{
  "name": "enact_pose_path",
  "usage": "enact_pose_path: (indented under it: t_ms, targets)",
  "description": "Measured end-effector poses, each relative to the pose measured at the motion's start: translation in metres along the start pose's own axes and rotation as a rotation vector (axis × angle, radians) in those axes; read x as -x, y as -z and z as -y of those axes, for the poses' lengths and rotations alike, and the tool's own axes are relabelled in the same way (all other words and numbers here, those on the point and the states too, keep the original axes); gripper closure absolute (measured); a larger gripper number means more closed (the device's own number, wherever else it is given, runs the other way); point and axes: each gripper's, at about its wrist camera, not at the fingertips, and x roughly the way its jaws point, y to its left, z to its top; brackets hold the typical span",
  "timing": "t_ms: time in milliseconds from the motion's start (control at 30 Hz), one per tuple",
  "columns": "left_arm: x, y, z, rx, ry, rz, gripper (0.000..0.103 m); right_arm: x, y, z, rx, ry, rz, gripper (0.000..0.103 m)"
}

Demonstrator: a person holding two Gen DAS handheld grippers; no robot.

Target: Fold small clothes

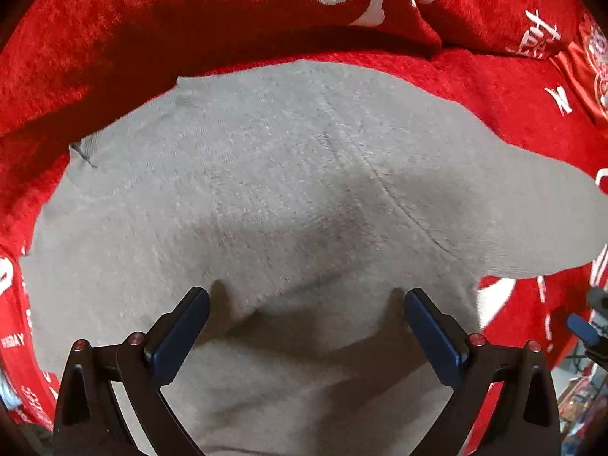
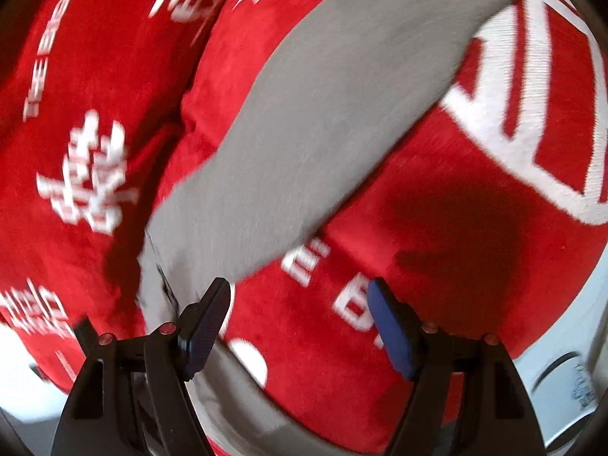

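A grey knit garment (image 1: 266, 190) lies spread on a red blanket (image 1: 114, 57) with white lettering. My left gripper (image 1: 307, 300) hangs straight over the garment's body, jaws wide apart, nothing between the blue pads (image 1: 178, 338). In the right wrist view a grey sleeve (image 2: 323, 114) stretches from lower left to upper right over the red blanket (image 2: 437, 247). My right gripper (image 2: 300, 292) is open above the blanket beside the sleeve's near end; its left fingertip overlaps the grey cloth's edge, and the gap holds only red blanket. The right gripper's tip (image 1: 585, 326) shows at the left wrist view's right edge.
A red cushion (image 1: 190, 0) with white characters rests behind the garment. White surfaces (image 2: 562, 380) lie past the blanket's lower right edge in the right wrist view. Colourful clutter (image 1: 577, 399) sits off the blanket's lower right.
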Motion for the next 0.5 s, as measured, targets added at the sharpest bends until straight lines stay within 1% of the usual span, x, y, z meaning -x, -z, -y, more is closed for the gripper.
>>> enact_pose_path:
  t_ms: [67, 167, 233, 333, 400, 500]
  targets:
    - [0.002, 0.002, -0.001, 0.013, 0.029, -0.017, 0.0, 0.005, -0.009, 0.013, -0.069, -0.037, 0.034, 0.025]
    - [0.006, 0.006, -0.005, 0.017, 0.042, -0.031, 0.0, 0.012, -0.021, 0.025, -0.133, -0.093, 0.081, 0.025]
    - [0.006, 0.006, -0.007, 0.016, 0.038, -0.033, 0.0, 0.016, -0.028, 0.029, -0.151, -0.118, 0.113, 0.025]
    - [0.006, 0.011, -0.007, 0.022, 0.044, -0.045, 0.0, 0.012, -0.039, 0.033, -0.183, -0.155, 0.118, 0.025]
    - [0.006, 0.01, -0.008, 0.017, 0.073, -0.063, 0.0, 0.006, -0.045, 0.034, -0.201, -0.182, 0.115, 0.025]
    - [0.003, 0.006, -0.012, 0.01, 0.091, -0.066, 0.0, 0.003, -0.053, 0.035, -0.22, -0.216, 0.128, 0.025]
